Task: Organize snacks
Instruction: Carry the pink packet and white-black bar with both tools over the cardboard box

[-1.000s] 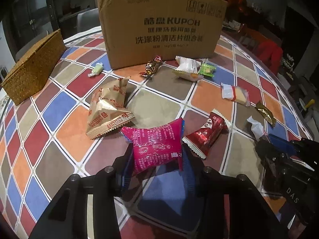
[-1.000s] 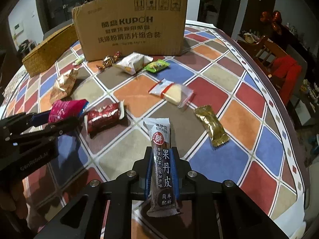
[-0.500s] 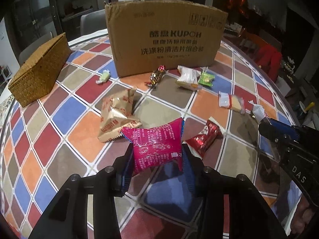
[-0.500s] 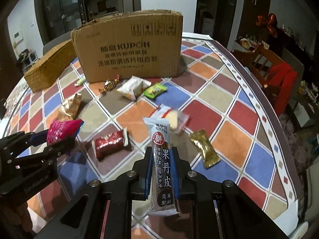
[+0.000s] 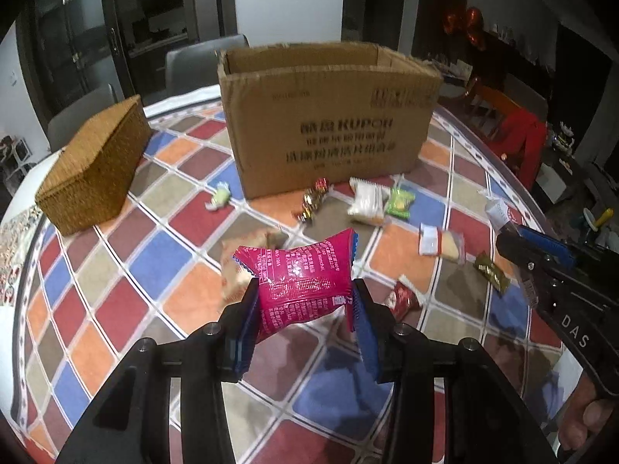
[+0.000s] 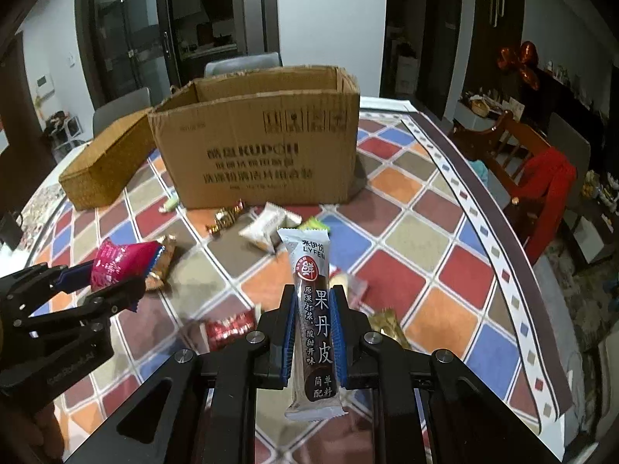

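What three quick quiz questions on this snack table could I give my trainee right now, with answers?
1. True or false: the left gripper is empty.
2. Which container has an open top that shows its inside: A) the cardboard box, B) the wicker basket?
3. Fill in: the right gripper is shut on a long ____ snack bar.

Key
1. False: it is shut on the pink snack packet.
2. A; the wicker basket shows only its outer walls.
3. Brown, with white ends.
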Available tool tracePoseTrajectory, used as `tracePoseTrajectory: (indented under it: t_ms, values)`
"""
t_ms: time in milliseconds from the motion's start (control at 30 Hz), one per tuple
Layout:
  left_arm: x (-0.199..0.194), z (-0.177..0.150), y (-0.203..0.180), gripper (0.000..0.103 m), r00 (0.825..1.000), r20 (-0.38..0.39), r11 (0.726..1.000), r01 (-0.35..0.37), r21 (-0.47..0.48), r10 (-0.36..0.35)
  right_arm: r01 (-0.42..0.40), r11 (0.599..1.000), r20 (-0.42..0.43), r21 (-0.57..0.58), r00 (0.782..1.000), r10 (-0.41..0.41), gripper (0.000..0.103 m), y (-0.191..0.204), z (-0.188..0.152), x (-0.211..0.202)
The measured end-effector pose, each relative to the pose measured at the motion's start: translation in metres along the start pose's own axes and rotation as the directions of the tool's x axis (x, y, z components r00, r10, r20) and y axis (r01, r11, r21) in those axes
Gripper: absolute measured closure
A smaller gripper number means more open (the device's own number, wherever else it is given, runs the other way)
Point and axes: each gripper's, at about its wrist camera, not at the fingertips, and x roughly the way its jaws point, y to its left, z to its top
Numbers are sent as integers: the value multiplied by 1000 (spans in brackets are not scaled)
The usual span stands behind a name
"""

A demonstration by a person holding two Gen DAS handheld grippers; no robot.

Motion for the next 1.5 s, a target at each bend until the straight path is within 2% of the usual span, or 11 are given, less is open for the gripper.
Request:
tracePoseTrajectory:
  t_ms: [367,867,1133,1500]
  values:
    - [-19,34,4,59,997,82,1000,-15,13,14,4,1000,84,-3,996,-4,85,-4,35,-15]
    - [-36,80,11,59,988,157,1000,-1,25,-3,5,999,188,-32,982,1,85,0,88,-29]
    - [-33,108,16,59,982,188,1000,-1,25,-4,4,999,239,-42,971,6,85,2,122,-30]
    - [-19,147,30,59,974,228,1000,5,10,-7,15,999,260,-48,966,-2,85,4,160,-11]
